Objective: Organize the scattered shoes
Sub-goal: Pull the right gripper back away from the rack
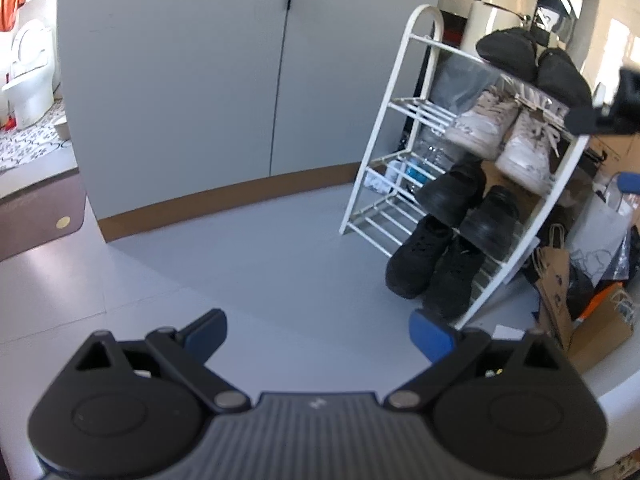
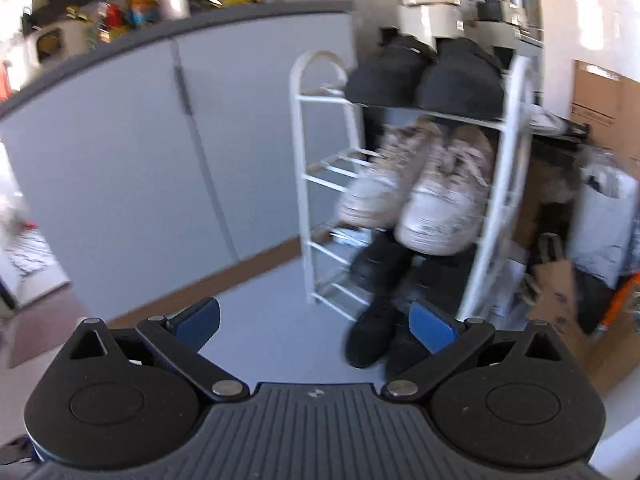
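While both my tools hang above the grey floor (image 1: 280, 264), the left tool (image 1: 318, 334) and right tool (image 2: 314, 322) gape wide, holding nothing. At two o'clock the white wire shoe rack (image 1: 370, 184) carries black slippers (image 1: 508, 54), white lace-up sneakers (image 1: 484, 126), black leather shoes (image 1: 452, 196) and black trainers (image 1: 420, 256).

Both views were brightly lit by daylight, blown out towards two o'clock. Straight lines were bent by fisheye distortion and corners were vignetted black. The right wrist view was smeared by motion blur; the left stayed sharper.
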Tool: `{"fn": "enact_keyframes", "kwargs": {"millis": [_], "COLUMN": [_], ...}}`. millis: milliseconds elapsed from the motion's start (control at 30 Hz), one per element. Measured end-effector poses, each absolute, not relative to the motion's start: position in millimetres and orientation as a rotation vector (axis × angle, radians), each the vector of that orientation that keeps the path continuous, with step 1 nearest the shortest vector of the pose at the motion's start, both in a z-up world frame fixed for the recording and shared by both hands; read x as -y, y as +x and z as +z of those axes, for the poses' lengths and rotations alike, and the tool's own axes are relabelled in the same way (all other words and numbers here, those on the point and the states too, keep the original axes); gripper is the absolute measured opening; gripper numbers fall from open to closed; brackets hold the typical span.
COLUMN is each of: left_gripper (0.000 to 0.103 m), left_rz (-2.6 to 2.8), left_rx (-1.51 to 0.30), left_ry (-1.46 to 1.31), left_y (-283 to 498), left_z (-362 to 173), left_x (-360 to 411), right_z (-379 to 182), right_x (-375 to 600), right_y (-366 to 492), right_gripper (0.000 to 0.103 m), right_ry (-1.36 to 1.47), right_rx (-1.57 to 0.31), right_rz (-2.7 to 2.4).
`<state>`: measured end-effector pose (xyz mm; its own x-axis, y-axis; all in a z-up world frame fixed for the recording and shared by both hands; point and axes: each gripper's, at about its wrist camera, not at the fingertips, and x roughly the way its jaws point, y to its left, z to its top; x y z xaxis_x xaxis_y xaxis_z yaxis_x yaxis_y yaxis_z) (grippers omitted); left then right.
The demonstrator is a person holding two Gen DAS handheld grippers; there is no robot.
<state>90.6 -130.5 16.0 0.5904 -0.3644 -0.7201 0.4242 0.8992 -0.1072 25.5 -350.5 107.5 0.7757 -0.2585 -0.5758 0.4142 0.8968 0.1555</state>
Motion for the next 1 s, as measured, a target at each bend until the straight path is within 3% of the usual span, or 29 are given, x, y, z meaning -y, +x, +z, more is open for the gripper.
{"fn": "enact_keyframes", "kwargs": {"millis": [500,1000], "left_gripper": [0.101,0.102], "left_rz": [-0.457,-0.460], "left_rx": [-0.842,-0.827], "left_ry": [0.028,0.012], "left_y": [94,87], "left_z": [14,32], "left_x": [126,118], "right_z": [73,61], "right_x": [306,291], "right_y": [39,35], "right_gripper": [0.103,0.103], "right_ry": [0.339,0.277], "right_rx": [-0.778,-0.760], "right_rz": [-0.337,-0.413]}}
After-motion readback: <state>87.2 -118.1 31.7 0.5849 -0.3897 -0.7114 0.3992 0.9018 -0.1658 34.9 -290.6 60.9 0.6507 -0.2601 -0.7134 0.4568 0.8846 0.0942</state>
